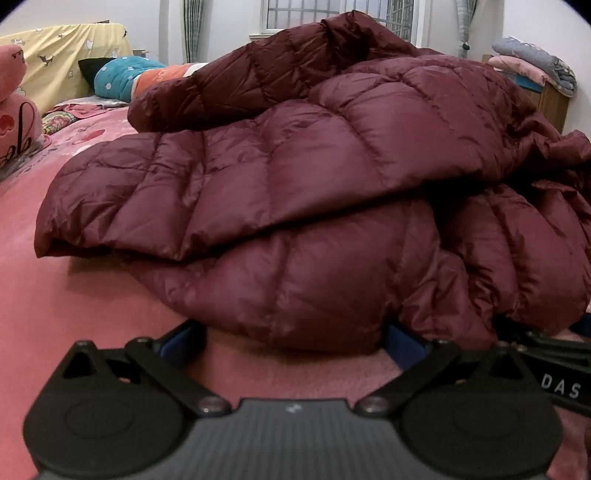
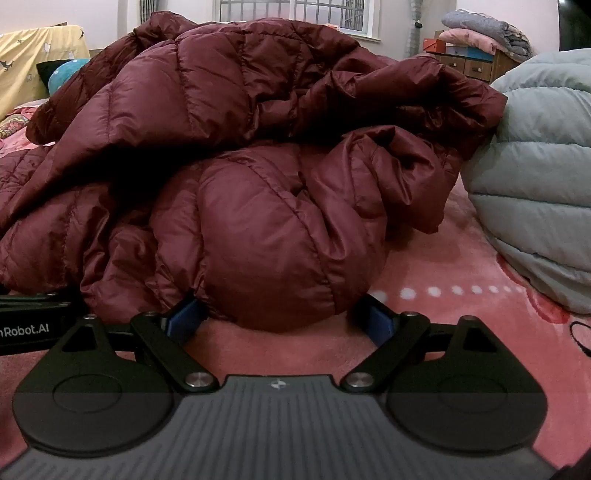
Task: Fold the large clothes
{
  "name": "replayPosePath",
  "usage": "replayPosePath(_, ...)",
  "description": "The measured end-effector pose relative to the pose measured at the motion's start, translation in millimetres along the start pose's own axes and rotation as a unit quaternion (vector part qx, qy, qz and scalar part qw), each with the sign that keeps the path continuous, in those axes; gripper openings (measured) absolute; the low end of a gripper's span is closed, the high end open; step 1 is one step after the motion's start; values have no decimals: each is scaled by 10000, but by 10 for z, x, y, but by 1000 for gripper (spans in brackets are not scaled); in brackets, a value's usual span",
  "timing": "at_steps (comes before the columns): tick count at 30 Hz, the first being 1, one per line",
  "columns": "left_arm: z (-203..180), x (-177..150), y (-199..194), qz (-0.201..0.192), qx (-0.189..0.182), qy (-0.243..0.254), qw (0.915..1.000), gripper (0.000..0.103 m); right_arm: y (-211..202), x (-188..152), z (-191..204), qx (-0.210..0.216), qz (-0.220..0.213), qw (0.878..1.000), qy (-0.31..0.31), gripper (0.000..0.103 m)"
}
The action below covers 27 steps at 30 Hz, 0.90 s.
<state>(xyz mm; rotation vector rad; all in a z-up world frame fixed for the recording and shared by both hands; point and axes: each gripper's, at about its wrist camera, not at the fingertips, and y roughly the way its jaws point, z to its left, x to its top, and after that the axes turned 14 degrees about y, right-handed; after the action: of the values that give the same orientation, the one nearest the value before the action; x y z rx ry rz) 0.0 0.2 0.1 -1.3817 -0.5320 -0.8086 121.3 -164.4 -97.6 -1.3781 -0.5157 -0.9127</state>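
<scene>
A dark maroon quilted down jacket (image 1: pixel 295 173) lies bunched in puffy layers on a pink bed cover (image 1: pixel 74 288). My left gripper (image 1: pixel 291 332) is open, its blue-padded fingers (image 1: pixel 177 343) on either side of the jacket's near bulge, fingertips hidden under the fabric. In the right wrist view the same jacket (image 2: pixel 258 166) fills the middle. My right gripper (image 2: pixel 280 314) is open too, its blue pads (image 2: pixel 184 317) flanking a rounded puff of the jacket low on the bed cover (image 2: pixel 424 325).
A pale grey-blue down garment (image 2: pixel 543 177) lies heaped right of the jacket. Pillows and a teal cushion (image 1: pixel 114 77) sit at the far left by a yellow sheet (image 1: pixel 62 55). Folded blankets (image 2: pixel 484 33) lie on a wooden dresser at the back right.
</scene>
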Motion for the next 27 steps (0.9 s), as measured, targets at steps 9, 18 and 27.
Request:
replayPosePath(9,-1,1,-11,7,17,22,10000,103,0,0,1,-4,-3,10000,-7,103)
replayPosePath(18,-26,-34,-93,26,1,98,9999,103,-13,5,-1,1,7,10000,-2,103)
replayPosePath(27,-3,16,-455,115,-108,212,9996,100,-327,39,-181,290,238,9993,0,103)
